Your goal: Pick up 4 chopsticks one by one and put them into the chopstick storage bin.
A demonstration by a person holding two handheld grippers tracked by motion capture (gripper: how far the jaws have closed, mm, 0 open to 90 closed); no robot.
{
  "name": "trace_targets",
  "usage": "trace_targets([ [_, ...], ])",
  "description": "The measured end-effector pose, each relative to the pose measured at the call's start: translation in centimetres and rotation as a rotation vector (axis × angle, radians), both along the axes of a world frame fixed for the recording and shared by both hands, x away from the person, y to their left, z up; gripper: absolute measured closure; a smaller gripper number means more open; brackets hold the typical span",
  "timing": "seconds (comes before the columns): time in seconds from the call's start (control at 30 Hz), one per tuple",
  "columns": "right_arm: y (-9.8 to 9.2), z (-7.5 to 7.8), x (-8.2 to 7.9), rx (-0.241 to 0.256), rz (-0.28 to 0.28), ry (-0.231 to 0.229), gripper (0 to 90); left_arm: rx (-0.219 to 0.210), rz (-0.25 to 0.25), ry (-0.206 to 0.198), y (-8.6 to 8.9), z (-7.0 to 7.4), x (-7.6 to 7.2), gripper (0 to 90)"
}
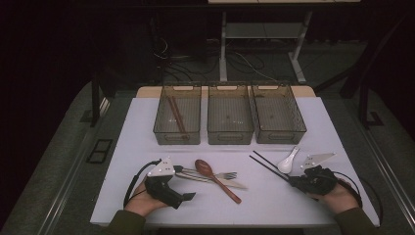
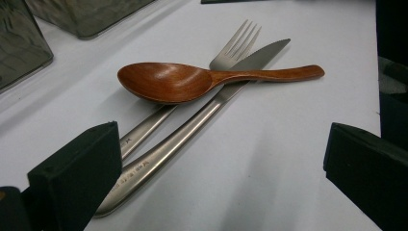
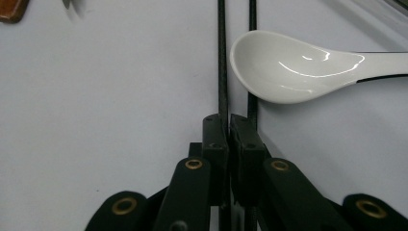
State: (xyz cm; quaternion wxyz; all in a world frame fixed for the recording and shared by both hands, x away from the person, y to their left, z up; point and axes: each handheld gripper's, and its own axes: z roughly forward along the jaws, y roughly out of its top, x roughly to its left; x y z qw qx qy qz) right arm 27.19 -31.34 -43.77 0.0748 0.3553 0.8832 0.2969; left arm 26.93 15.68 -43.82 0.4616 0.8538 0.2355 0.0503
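The right claw (image 3: pixel 229 126) is pinched tight on 1 black chopstick (image 3: pixel 222 57), low on the worktop (image 1: pixel 147 127); a second chopstick (image 3: pixel 252 14) seems to lie just beside it, under the white spoon (image 3: pixel 298 65). The left claw (image 2: pixel 221 163) gapes wide, holding nothing, before the wooden spoon (image 2: pixel 192 79) resting across fork (image 2: pixel 231 50) and knife (image 2: pixel 192 130).

left hand-held gripper (image 1: pixel 188 195) jaws wide apart, right hand-held gripper (image 1: pixel 292 180) jaws closed

lab, rigged table (image 1: pixel 147 147), floor cables (image 1: pixel 171 61)
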Motion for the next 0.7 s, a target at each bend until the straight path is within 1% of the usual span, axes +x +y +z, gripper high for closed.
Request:
trace_targets([
  [0.17, 0.0, 0.3, -0.1, 0.009, 0.007, -0.008, 85.9, 0.0, -0.001, 0.0, 0.0, 0.0, 0.0, 0.0],
  [0.33, 0.1, 0.6, -0.2, 0.034, 0.012, -0.014, 85.9, -0.001, -0.001, 0.0, 0.0, 0.0, 0.0, 0.0],
  [0.7, 0.5, 1.2, -0.4, 0.071, 0.024, -0.042, 85.9, 0.0, -0.001, 0.001, 0.0, 0.0, 0.0, 0.0],
])
